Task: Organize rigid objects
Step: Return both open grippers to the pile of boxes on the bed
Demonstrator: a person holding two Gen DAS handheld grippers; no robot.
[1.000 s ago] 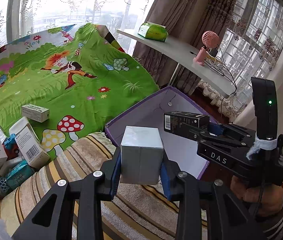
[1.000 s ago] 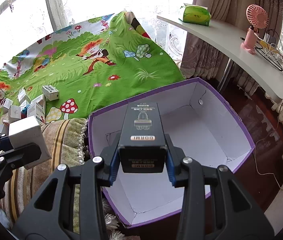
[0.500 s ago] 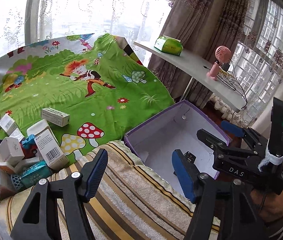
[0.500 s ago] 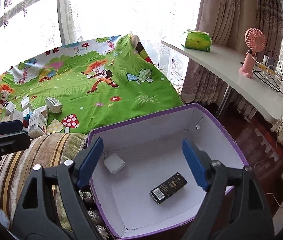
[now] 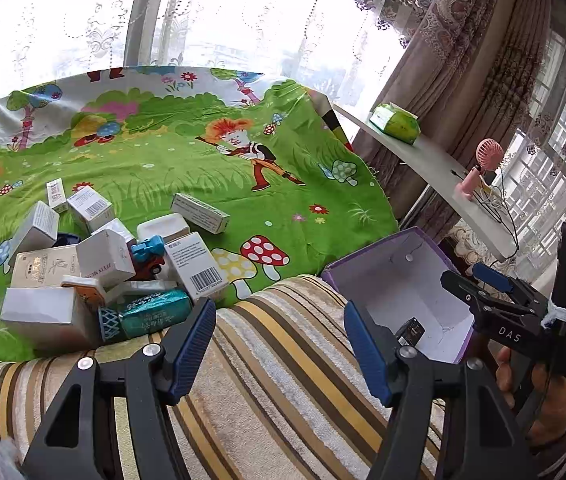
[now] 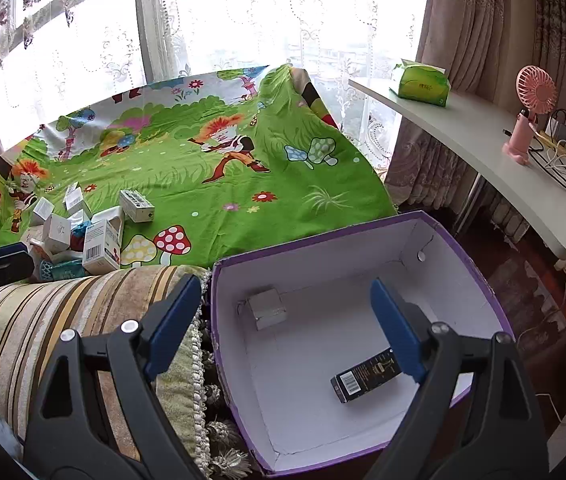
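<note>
Reaching next into the loose heap of small cardboard cartons [image 5: 95, 264] on the green cartoon bedsheet [image 5: 211, 168] risks toppling neighbours. Left tool [image 5: 279, 344] and right tool [image 6: 283, 328] released, empty. Grey cube box [image 6: 267, 307] and black carton [image 6: 367, 376] already in the purple-rimmed white box [image 6: 467, 264].

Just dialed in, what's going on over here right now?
A person is sorting small boxes into the purple bin. Both grippers' jaws have just been opening and both are empty: the left gripper points toward the pile of boxes on the green sheet, the right gripper hangs over the bin. A grey box and a black box lie inside.
</note>
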